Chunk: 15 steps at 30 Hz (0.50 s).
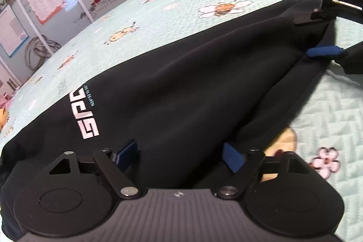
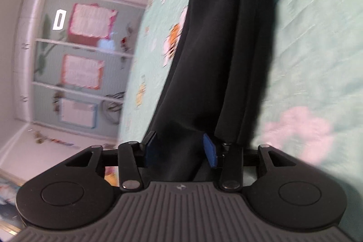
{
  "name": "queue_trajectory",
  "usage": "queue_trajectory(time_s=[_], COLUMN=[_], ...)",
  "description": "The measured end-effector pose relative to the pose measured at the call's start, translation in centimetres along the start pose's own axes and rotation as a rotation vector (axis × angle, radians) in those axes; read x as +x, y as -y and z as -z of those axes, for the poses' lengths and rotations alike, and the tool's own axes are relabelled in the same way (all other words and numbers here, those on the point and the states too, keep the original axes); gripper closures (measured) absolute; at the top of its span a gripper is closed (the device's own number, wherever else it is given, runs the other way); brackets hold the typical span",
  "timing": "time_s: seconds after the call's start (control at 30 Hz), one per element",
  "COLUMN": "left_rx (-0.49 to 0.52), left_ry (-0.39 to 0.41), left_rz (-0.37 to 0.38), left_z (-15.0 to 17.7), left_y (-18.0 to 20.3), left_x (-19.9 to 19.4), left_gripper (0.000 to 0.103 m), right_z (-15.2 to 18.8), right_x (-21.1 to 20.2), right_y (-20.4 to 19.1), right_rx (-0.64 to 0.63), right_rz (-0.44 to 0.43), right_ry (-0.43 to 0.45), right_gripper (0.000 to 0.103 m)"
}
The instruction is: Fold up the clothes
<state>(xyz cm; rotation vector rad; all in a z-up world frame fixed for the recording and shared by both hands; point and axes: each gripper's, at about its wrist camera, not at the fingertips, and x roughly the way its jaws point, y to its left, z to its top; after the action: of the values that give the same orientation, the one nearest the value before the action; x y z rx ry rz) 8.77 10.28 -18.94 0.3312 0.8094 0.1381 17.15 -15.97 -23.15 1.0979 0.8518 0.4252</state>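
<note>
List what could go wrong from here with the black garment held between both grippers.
1. The left gripper has its blue pads spread wide around a bunched ridge of the black garment; the cloth could slip out as it lifts.
2. The right gripper also sits wide around the fabric, so the two ends may rise unevenly and skew the fold.
3. The garment already lies creased on the bee-print bedspread; wrinkles could get folded in.

Your left gripper point(image 1: 180, 154) has a grey ribbed body, two round black discs, black link bars with silver screws, and blue pads point(image 1: 231, 160) on its fingers. Your right gripper point(image 2: 180, 149) is built the same, with blue pads point(image 2: 209, 150). From the left camera its black frame reads "DAS".
</note>
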Motion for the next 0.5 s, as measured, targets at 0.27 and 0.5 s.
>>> queue_trajectory(time_s=[0.27, 0.5], left_rx=[0.002, -0.034], left_ry=[-0.001, 0.049], left_rz=[0.03, 0.055], left_z=[-0.8, -1.2], left_y=[1.0, 0.9], left_x=[1.4, -0.7], left_gripper=[0.03, 0.102], right_z=[-0.7, -1.4], right_x=[1.4, 1.3], right_y=[-1.1, 0.0], right_rx=[-0.116, -0.183], right_rz=[0.054, 0.025], right_ry=[0.037, 0.003], right_gripper=[0.043, 0.098])
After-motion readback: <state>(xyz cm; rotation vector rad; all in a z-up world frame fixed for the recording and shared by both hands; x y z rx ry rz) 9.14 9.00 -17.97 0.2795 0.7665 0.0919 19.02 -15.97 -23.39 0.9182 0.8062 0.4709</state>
